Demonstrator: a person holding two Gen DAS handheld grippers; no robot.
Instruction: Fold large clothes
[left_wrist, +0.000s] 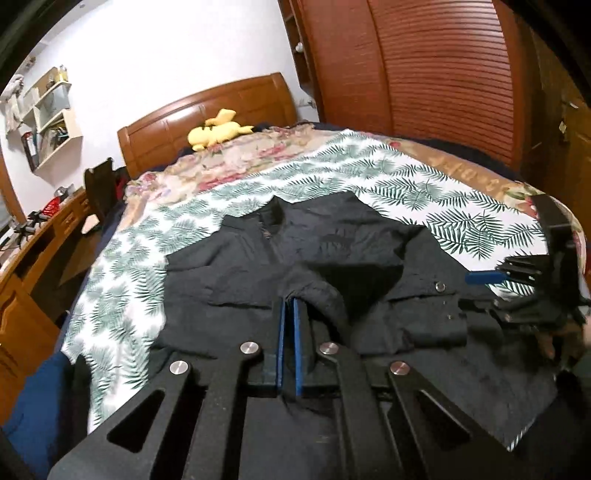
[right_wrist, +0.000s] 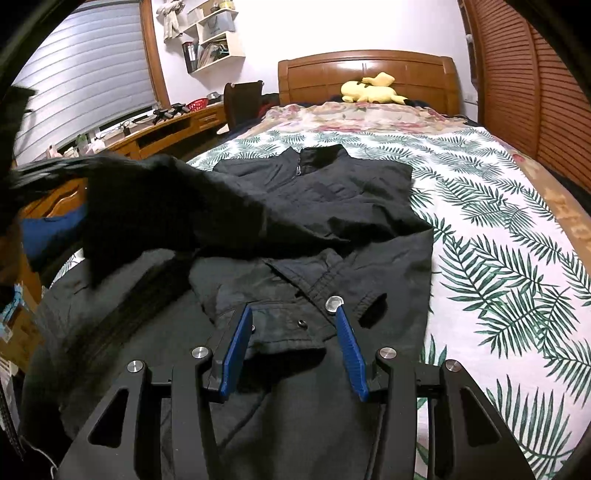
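A large black jacket (left_wrist: 332, 258) lies on a bed with its collar and zip toward the headboard. My left gripper (left_wrist: 290, 306) is shut on a fold of a black sleeve (left_wrist: 317, 291) and holds it over the jacket's middle. In the right wrist view the lifted sleeve (right_wrist: 155, 206) hangs across the left side of the jacket (right_wrist: 332, 192). My right gripper (right_wrist: 293, 314) is open, its blue pads (right_wrist: 236, 347) either side of a snap-buttoned cuff (right_wrist: 291, 325) lying on the jacket. The right gripper also shows in the left wrist view (left_wrist: 491, 291), open at the cuff.
The bed has a leaf-print sheet (right_wrist: 498, 240) and a floral quilt (right_wrist: 351, 114) near the wooden headboard (right_wrist: 365, 74). A yellow plush toy (right_wrist: 369, 90) lies by the headboard. A wooden desk (right_wrist: 166, 129) runs along the left; a louvred wardrobe (left_wrist: 424, 74) stands on the right.
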